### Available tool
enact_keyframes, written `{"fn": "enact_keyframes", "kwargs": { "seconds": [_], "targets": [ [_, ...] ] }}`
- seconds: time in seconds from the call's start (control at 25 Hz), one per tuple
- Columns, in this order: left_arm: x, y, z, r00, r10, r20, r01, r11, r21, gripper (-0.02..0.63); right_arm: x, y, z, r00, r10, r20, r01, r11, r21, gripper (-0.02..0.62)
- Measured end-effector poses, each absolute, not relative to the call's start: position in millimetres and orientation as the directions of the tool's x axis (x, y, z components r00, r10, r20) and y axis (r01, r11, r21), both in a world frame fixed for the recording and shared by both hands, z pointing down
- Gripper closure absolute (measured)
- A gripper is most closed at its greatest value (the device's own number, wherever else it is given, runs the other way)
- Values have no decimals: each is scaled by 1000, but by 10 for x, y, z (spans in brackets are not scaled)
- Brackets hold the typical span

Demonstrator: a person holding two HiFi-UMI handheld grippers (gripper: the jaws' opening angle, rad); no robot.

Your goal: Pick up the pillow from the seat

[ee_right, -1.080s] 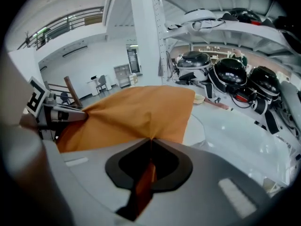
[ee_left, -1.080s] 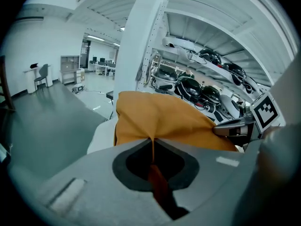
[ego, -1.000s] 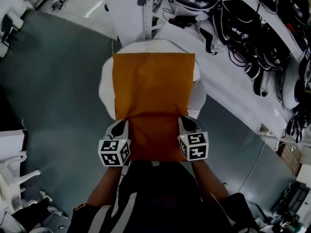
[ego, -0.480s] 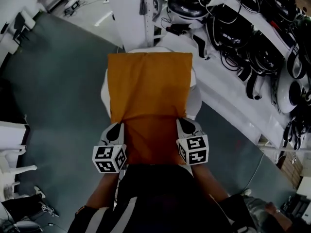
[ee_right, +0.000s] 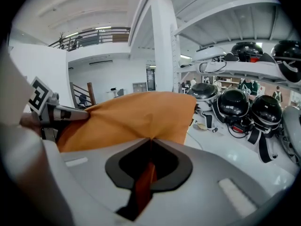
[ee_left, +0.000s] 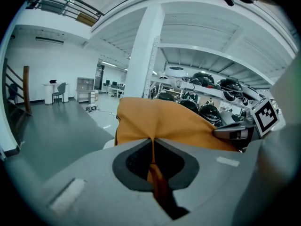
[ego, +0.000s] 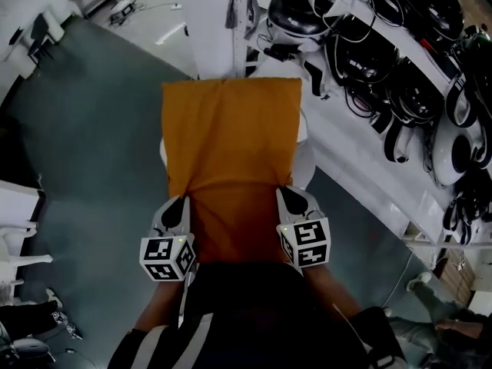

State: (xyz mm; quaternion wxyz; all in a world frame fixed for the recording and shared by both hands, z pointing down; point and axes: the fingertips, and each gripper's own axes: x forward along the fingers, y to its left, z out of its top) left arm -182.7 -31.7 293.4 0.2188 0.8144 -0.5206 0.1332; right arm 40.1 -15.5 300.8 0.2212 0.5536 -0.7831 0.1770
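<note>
The pillow (ego: 231,144) is spread over the white seat (ego: 305,160), hiding most of it, and is held by both near corners. The left gripper (ego: 179,208) is clenched on the orange fabric at the near-left corner, the right gripper (ego: 289,201) on the near-right. Helmets (ego: 407,91) line a shelf to the right.

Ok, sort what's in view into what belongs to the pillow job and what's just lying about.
In the job:
orange pillow, pinched at its near edge
left gripper and right gripper, both shut on it
white seat below it

Lying about:
helmets along the right
white pillar
</note>
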Motion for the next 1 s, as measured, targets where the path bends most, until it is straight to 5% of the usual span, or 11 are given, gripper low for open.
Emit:
{"fn": "enact_keyframes", "kwargs": {
  "seconds": [1.0],
  "targets": [
    [-1812, -230, 3055, 421, -785, 455, -907, -360, 219, 600, 420, -57, 3140, -274, -784, 557, -948, 318, -19, 584]
  ]
}}
